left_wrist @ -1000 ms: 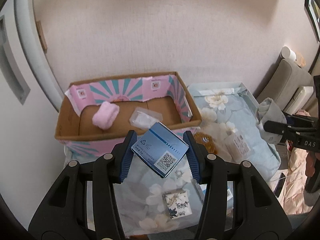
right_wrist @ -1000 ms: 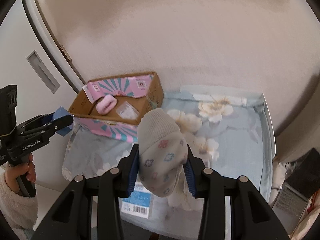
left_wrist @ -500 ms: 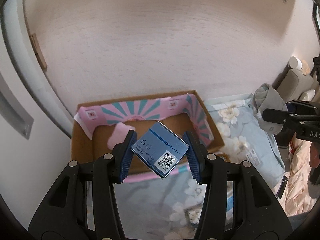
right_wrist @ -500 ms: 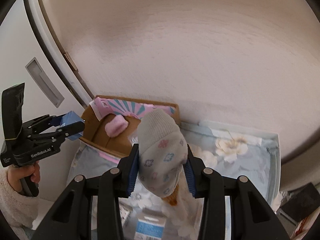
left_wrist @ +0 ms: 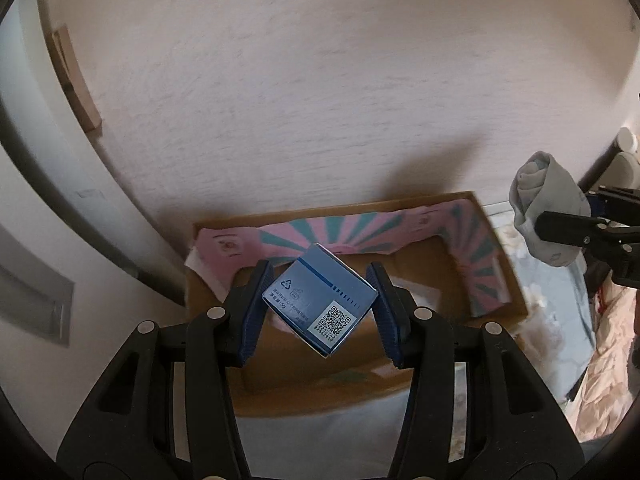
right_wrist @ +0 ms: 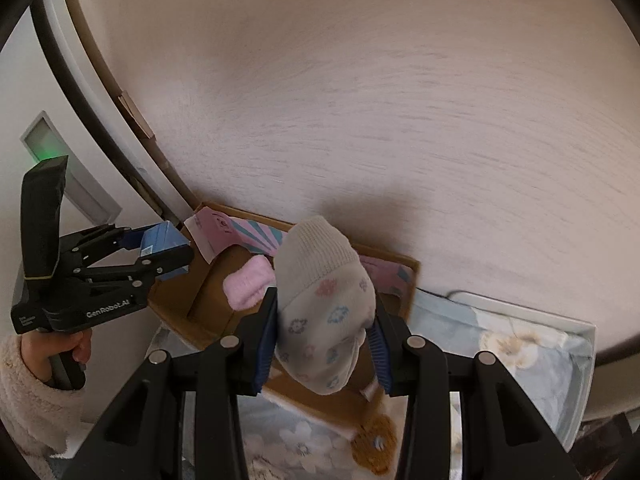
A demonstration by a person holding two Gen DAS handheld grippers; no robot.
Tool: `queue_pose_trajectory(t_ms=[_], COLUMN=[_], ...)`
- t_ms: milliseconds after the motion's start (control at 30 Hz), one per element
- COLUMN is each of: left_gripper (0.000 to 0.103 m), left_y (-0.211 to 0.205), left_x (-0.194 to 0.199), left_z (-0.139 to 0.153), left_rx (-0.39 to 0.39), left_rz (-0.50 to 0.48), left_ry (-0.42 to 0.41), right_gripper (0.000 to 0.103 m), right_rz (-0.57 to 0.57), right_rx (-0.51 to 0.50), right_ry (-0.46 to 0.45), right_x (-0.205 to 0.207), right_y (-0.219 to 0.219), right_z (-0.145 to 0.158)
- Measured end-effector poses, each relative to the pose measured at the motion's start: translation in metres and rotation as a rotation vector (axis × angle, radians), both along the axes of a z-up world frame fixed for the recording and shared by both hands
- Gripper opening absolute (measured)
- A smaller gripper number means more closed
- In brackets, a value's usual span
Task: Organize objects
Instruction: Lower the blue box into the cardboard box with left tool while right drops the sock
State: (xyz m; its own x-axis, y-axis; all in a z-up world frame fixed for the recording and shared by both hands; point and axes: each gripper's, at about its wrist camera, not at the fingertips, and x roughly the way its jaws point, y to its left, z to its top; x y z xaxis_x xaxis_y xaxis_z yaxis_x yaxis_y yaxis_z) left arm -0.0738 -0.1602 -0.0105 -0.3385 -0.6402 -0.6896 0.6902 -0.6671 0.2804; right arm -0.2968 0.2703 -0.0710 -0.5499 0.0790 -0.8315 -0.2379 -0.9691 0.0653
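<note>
My left gripper (left_wrist: 320,304) is shut on a small blue box (left_wrist: 320,300) with a QR code and holds it tilted above the open cardboard box (left_wrist: 496,304) with pink and teal striped lining. My right gripper (right_wrist: 325,336) is shut on a rolled grey sock (right_wrist: 325,304) with small flower prints, held over the same cardboard box (right_wrist: 408,268). A pink fluffy item (right_wrist: 246,284) lies inside the box. The sock (left_wrist: 548,216) and right gripper also show at the right of the left wrist view. The left gripper with the blue box (right_wrist: 160,242) shows at the left of the right wrist view.
The cardboard box stands against a pale wall (left_wrist: 320,100) on a light blue floral sheet (right_wrist: 520,344). A white door or cabinet with a recessed handle (right_wrist: 68,176) is at the left. A brown round toy (right_wrist: 374,446) lies on the sheet in front of the box.
Both grippers have moved forward toward the wall and over the cardboard box, each still holding its item. The box now fills more of both views.
</note>
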Motion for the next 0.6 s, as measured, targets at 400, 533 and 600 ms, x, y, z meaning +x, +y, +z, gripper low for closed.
queue_pose_trajectory(t_ms=[400, 533, 600], left_gripper=[0.045, 0.045, 0.045], left_y=[-0.069, -0.087, -0.092], left_x=[0.002, -0.004, -0.008], left_z=[-0.039, -0.059, -0.068], left_rx=[0.101, 0.141, 0.161], left_rz=[0.038, 0.032, 0.028], left_ry=[-0.083, -0.114, -0.128], right_gripper=[0.038, 0.038, 0.038], right_rz=[0.045, 0.045, 0.040], right_rx=[-0.064, -0.077, -0.084], right_ry=[-0.117, -0.157, -0.175], right_x=[-0.070, -0.085, -0.087], right_y=[-0.012, -0.016, -0.015], right_z=[-0.068, -0.090, -0.101])
